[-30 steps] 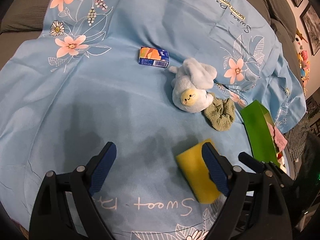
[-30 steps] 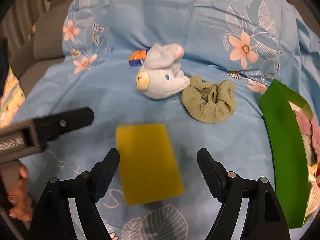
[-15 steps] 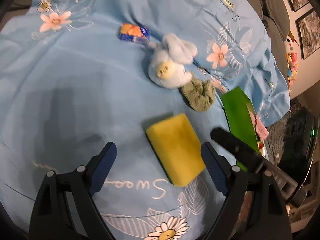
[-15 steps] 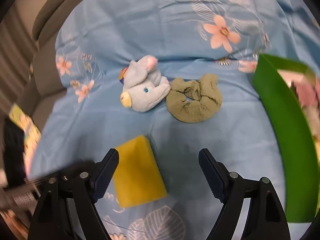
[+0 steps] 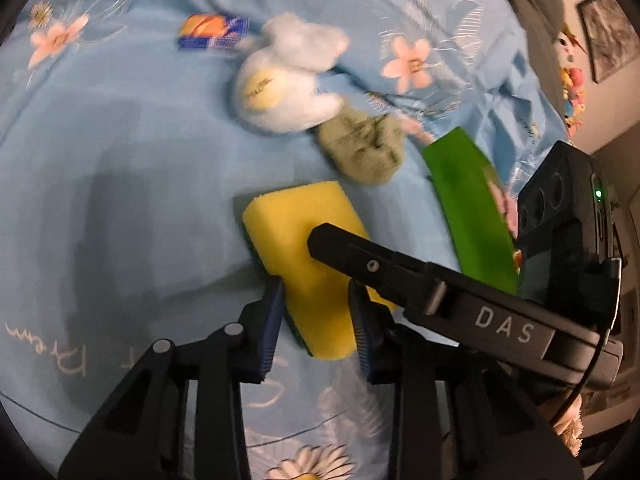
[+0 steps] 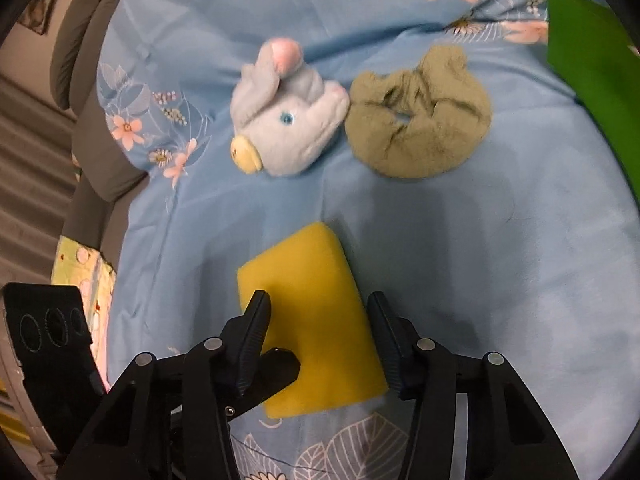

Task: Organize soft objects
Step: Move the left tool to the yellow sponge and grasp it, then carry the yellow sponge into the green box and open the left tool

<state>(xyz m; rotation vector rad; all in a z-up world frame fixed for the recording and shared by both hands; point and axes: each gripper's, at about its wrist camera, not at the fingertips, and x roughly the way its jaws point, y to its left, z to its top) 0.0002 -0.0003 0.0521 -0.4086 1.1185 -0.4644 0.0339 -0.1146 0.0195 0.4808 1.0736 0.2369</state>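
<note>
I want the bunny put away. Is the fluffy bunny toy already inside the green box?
No, the bunny toy lies on the blue sheet beside the olive scrunchie, apart from the green box.

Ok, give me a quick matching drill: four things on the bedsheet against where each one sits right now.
Things:
1. yellow sponge
2. plush toy
3. olive scrunchie
4. orange-and-blue carton

Places:
A. between plush toy and green box
B. behind the plush toy, farthest back
C. between both grippers' fingers
D. touching the scrunchie's left side

Pairs: 1-C, 2-D, 3-A, 4-B
</note>
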